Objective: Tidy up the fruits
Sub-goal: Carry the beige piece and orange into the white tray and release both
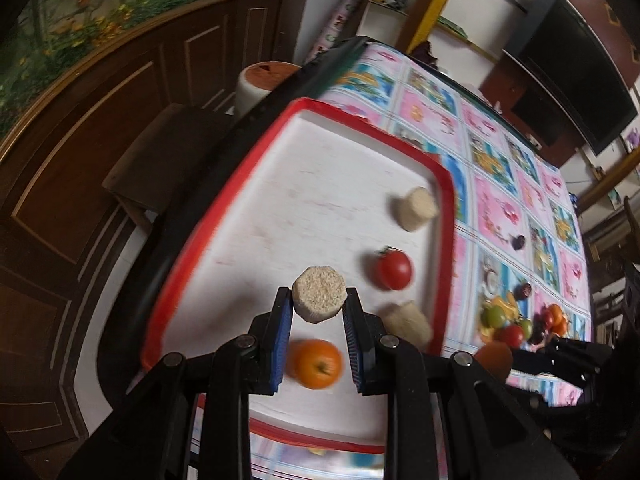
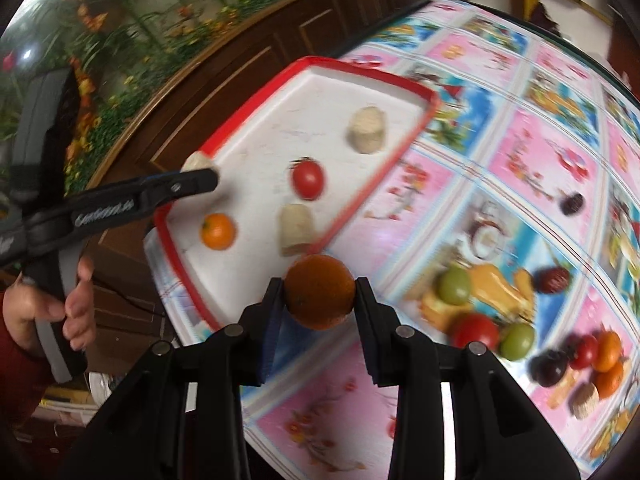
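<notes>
We view a red-rimmed white tray (image 1: 446, 184) lying on a table covered by a patterned cloth (image 1: 496, 216). Our left gripper (image 1: 319, 308) pinches a pale cut cylinder (image 1: 319, 300) between its blue pads (image 1: 281, 344), held above the tray floor. Under the left gripper, on the tray, lies an orange (image 1: 318, 364). Also on the tray we see a red tomato (image 1: 393, 270) and 2 more pale cylinders, 1 near the far right corner (image 1: 417, 208) and 1 against the near right rim (image 1: 408, 322).

In the right wrist view, our right gripper (image 2: 320, 300) clamps a second, darker orange (image 2: 320, 298) between its fingers, held above the tray's (image 2: 188, 276) near corner, just beside the rim. From this side the left gripper (image 2: 200, 172) reaches in over the tray's left part, the cylinder's (image 2: 196, 160) top showing above its fingers; the person's left hand (image 2: 60, 312) grips the handle.

On the cloth (image 2: 520, 152) to the right, well apart from the tray, lies a loose cluster of fruit: 2 green ones (image 2: 454, 286) (image 2: 518, 340), a red tomato (image 2: 476, 330), a dark plum (image 2: 552, 366), small oranges (image 2: 608, 346) and a further cut cylinder (image 2: 585, 400). 2 dark fruits lie apart from the cluster (image 2: 572, 203) (image 2: 554, 279). Motion blur softens many edges.
</notes>
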